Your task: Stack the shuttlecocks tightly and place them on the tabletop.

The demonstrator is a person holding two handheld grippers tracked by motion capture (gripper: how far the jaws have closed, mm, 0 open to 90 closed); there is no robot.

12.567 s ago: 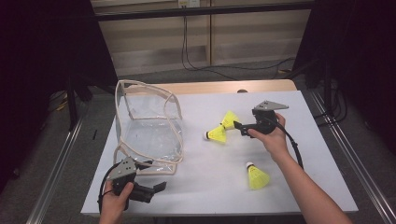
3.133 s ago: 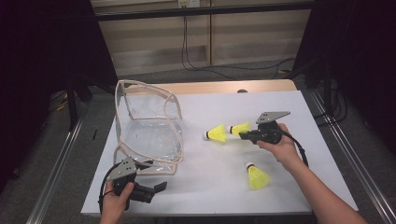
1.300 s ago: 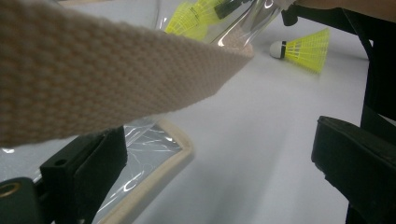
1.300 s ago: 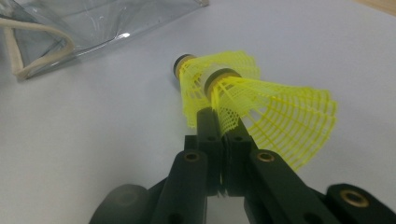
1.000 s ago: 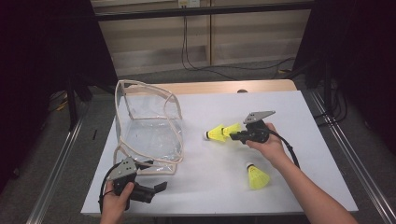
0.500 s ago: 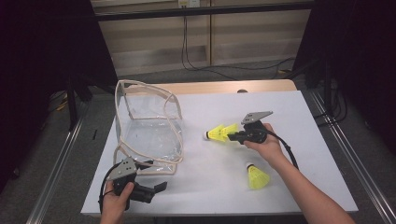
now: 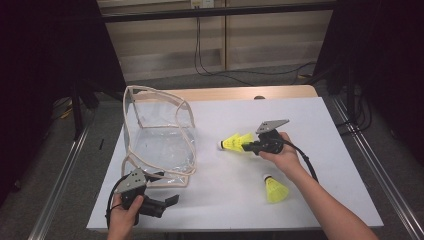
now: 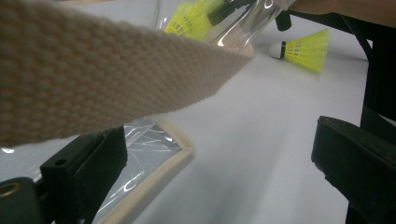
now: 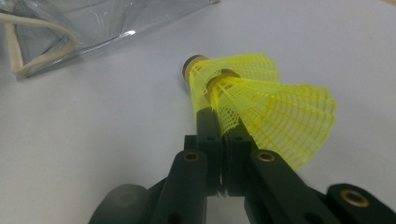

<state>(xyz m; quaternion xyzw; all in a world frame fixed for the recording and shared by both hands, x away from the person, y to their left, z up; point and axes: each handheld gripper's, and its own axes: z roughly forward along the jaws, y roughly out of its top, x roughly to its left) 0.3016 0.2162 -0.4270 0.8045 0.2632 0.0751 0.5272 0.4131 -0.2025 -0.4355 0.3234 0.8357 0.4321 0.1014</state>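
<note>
The right gripper (image 7: pixel 246 147) is pinching two nested shuttlecocks (image 7: pixel 234 143) by the skirt mesh, corks pointing toward the clear bag (image 7: pixel 159 134) lying leftward; the left gripper (image 7: pixel 167 204), jaws spread, is idling beside the bag's strap (image 8: pixel 93 79).

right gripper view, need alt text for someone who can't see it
The right gripper, its two black jaws together, pinches the skirt of one of two nested yellow shuttlecocks lying on a white table. A clear bag with a beige strap lies at the upper left.
</note>
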